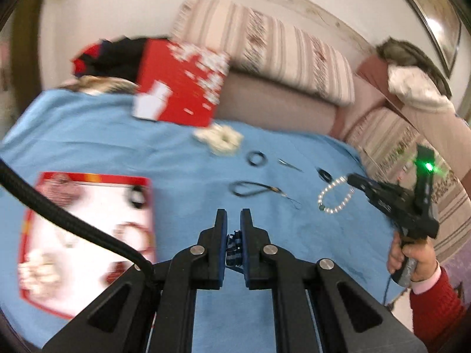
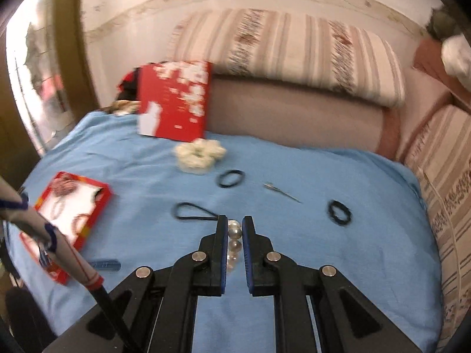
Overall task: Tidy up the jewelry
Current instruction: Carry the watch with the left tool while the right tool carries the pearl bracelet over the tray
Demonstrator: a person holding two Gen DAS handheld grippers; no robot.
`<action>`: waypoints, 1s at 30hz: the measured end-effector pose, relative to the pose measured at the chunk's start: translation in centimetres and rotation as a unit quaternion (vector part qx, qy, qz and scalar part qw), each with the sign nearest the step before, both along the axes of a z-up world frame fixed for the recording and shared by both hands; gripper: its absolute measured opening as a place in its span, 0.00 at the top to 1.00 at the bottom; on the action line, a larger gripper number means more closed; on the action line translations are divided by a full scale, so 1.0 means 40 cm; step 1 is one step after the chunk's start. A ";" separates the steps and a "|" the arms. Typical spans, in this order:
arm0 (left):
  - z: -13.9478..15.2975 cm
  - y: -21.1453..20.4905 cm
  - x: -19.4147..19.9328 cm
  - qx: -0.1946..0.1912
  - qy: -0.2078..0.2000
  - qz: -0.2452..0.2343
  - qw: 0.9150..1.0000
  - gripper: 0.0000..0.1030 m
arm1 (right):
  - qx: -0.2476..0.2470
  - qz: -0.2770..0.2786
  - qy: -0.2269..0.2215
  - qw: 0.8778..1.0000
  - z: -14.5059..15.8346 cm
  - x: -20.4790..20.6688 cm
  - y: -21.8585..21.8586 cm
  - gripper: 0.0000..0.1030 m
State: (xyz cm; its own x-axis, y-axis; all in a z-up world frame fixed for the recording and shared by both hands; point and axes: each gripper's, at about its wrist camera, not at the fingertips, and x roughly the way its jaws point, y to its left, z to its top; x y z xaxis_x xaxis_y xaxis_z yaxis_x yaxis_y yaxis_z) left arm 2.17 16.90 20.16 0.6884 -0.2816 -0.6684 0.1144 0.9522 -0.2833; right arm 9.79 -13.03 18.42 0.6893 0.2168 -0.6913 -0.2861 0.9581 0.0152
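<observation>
Pinching a white pearl bead bracelet point(image 2: 234, 242) in the right gripper point(image 2: 234, 226) and a small dark beaded piece point(image 1: 234, 248) in the left gripper point(image 1: 234, 220), both held above the light-blue cloth-covered table point(image 2: 294, 250) beside a black elastic hair tie point(image 2: 231, 178).

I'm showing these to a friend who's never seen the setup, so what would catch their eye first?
Probably the pearl bracelet, dangling above the blue cloth from the right gripper, shut on it at the right. Next, the red boxes: one box propped at the cloth's far edge, an open box lying at the left.
</observation>
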 end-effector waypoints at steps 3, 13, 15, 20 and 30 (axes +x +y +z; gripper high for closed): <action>0.048 0.107 -0.041 0.007 -0.015 0.039 0.999 0.92 | -0.001 0.030 -0.010 0.999 0.028 -0.043 0.072 0.90; 0.078 0.371 -0.077 0.034 -0.009 0.137 0.990 0.92 | 0.002 0.100 0.003 0.995 0.028 -0.118 0.267 0.90; 0.042 0.396 -0.059 0.033 0.007 0.147 0.989 0.92 | 0.000 0.107 0.010 0.994 0.015 -0.120 0.297 0.90; -0.039 0.431 -0.032 0.013 0.027 0.159 0.987 0.92 | -0.007 0.127 0.028 0.991 -0.014 -0.119 0.382 0.90; -0.255 0.420 -0.096 -0.035 0.066 0.165 0.984 0.92 | -0.012 0.174 0.063 0.983 -0.062 -0.097 0.575 0.90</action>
State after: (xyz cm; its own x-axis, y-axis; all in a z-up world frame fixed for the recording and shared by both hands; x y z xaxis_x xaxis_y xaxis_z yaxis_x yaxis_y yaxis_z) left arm -1.68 33.69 9.95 0.6589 -0.1061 -0.7447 -0.2391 0.9091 -0.3411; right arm 5.93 9.98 15.92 0.4854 0.4067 -0.7739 -0.5930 0.8036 0.0504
